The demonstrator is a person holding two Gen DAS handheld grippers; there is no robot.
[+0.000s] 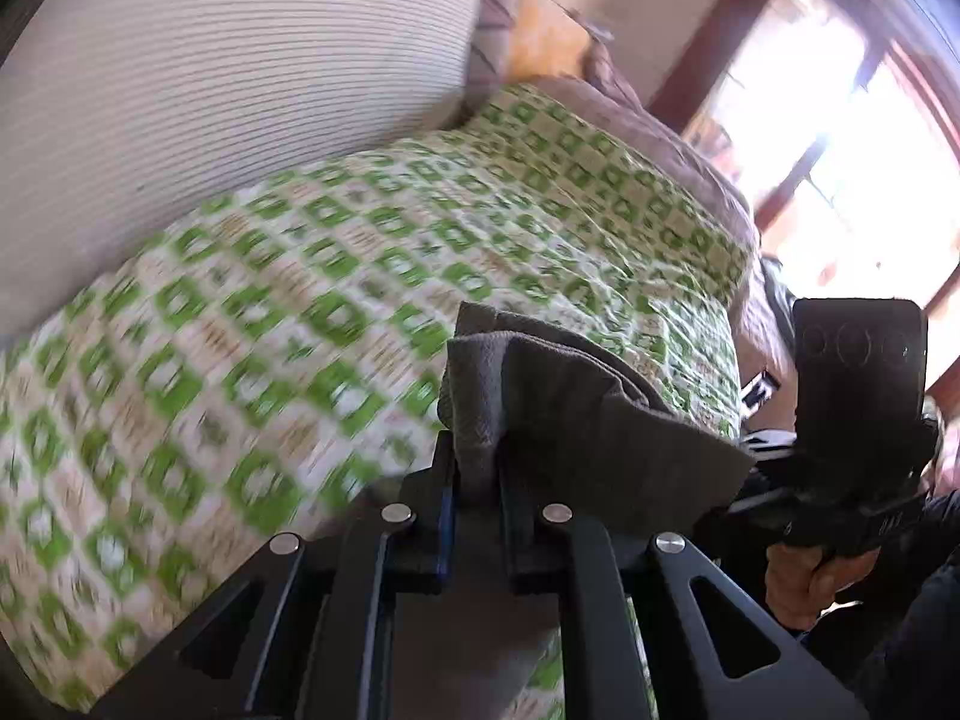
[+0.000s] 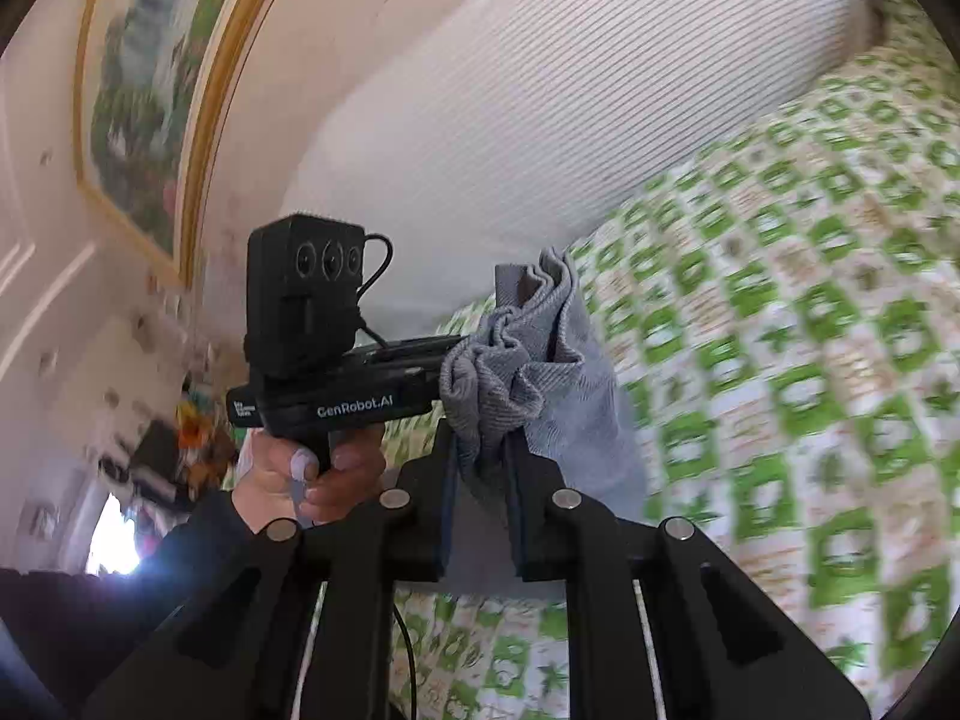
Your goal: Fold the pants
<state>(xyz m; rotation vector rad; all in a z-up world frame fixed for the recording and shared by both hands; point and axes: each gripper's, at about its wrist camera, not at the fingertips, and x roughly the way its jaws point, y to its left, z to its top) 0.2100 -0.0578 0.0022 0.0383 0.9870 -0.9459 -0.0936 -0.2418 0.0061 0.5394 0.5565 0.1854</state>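
Note:
The grey pants [image 1: 540, 396] are held up above a bed with a green and white patterned cover [image 1: 270, 312]. My left gripper [image 1: 480, 468] is shut on a bunched edge of the pants. My right gripper [image 2: 483, 450] is shut on another bunched edge of the same pants [image 2: 516, 360]. The two grippers are close together, side by side. The right gripper's body shows at the right of the left wrist view [image 1: 852, 420], and the left gripper's body at the left of the right wrist view [image 2: 324, 360]. The rest of the pants hangs below, mostly hidden by the gripper frames.
A large ribbed white pillow [image 1: 228, 78] lies at the head of the bed. A brownish blanket [image 1: 660, 138] lies along the far edge. A bright window [image 1: 840, 138] is beyond it. A framed painting [image 2: 150, 90] hangs on the wall.

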